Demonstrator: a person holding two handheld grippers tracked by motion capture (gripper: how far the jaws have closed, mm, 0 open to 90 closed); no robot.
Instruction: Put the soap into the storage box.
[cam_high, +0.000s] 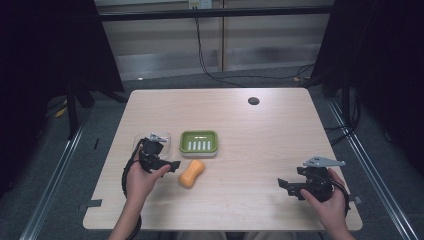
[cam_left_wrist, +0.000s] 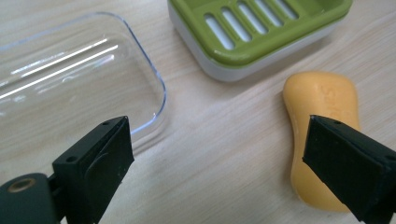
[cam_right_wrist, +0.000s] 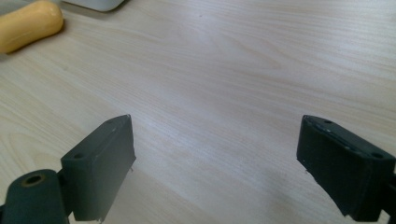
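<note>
Soap bar (cam_left_wrist: 322, 135), hard and likely slick, wants your gaping left tool (cam_left_wrist: 224, 158) across its narrow waist; right tool (cam_right_wrist: 215, 163) idles agape.

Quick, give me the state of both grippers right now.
Left gripper: open, holding nothing; bare table between its jaws, near the orange soap and the clear lid.
Right gripper: open, holding nothing.

Table: pale wood-grain top (cam_high: 260, 150), rounded corners, small dark round cap (cam_high: 253, 101) near far edge
Floor: grey (cam_high: 60, 165) (metal rails along both sides)
Back wall: pale panels (cam_high: 165, 40), black cables (cam_high: 202, 55) hanging down
Sides: dark curtains (cam_high: 45, 60)
</note>
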